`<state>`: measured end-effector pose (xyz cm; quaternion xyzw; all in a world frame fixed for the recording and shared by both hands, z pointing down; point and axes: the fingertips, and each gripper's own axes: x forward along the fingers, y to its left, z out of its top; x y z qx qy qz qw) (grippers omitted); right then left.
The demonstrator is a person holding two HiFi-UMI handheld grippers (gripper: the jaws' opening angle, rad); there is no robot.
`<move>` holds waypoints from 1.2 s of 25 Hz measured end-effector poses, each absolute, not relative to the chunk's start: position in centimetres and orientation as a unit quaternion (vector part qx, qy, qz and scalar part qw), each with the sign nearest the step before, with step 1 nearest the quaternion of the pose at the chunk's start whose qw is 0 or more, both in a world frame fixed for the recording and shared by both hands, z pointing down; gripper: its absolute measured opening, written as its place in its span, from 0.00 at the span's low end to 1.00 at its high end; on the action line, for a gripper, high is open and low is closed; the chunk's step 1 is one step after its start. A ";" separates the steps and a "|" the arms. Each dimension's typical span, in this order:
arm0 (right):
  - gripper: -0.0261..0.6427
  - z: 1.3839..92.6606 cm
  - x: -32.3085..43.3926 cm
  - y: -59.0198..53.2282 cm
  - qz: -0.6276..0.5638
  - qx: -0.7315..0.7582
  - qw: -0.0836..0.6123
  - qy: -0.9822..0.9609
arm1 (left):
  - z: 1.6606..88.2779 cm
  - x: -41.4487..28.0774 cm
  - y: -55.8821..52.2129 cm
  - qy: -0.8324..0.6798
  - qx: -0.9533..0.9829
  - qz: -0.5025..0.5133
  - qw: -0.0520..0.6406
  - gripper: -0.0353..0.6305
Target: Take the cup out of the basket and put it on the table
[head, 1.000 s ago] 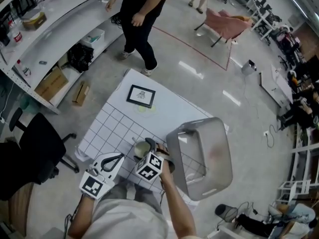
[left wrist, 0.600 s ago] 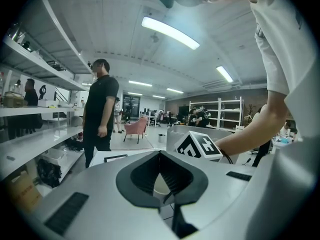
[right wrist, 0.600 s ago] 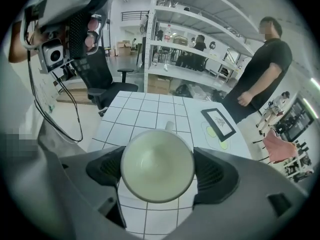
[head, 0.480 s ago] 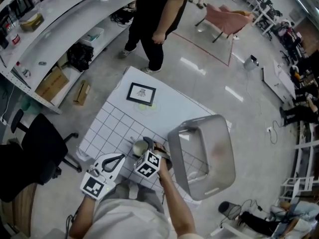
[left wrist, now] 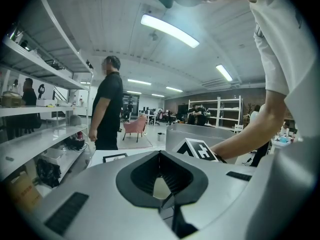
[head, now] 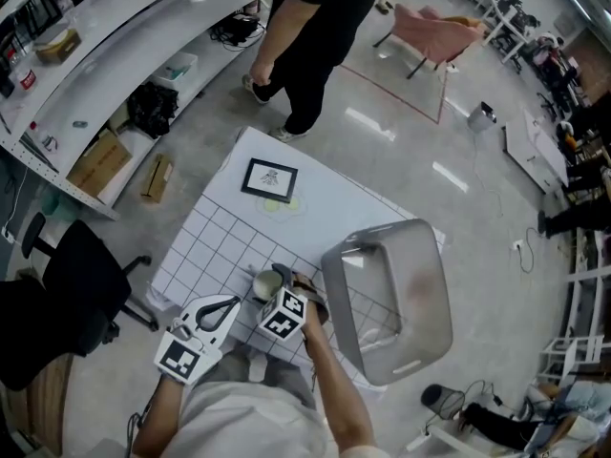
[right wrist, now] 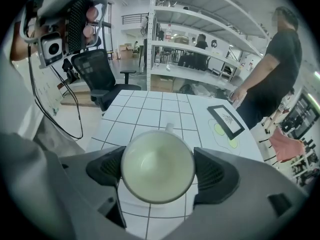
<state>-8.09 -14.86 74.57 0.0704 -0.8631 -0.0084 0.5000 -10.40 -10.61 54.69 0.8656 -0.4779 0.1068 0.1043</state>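
The right gripper [right wrist: 157, 170] is closed on a pale, cream-coloured round cup [right wrist: 157, 161]. Its two black ribbed pads [right wrist: 212, 176] press the cup's sides from left and right, set about as far apart as the cup is broad. The cup's mouth faces up and its small handle points away from the gripper. From the head view the cup [head: 265, 282] is outside the basket, over the near part of the white table with black grid lines [head: 205, 246], just left of the basket. Whether its base touches the table cannot be told.

The left gripper [head: 220, 309] sits to the left at the table's near edge. Its black jaws meet at the tips, and only a small gap between the curved pads shows the pale table behind. Nothing is held in it.

The grey plastic basket [head: 425, 294] with rounded corners stands on the table's right side. Further off on the table lies a black-framed picture [head: 270, 180]. Beyond the far edge a person in black clothes [head: 320, 27] stands on the grey floor, with a pink chair [head: 434, 41] behind.
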 end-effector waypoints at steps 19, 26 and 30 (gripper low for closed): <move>0.70 73.7 -6.8 -14.4 -0.004 0.060 0.486 -0.872 | 54.8 -10.2 -11.4 -0.468 0.871 0.105 0.103 0.07; 0.69 67.1 -5.4 -14.0 -0.091 0.134 0.437 -0.885 | 54.1 -10.5 -11.5 -0.467 0.873 0.102 0.096 0.07; 0.60 59.9 -5.3 -14.0 -0.075 0.222 0.328 -0.915 | 53.3 -10.7 -11.9 -0.468 0.874 0.092 0.092 0.07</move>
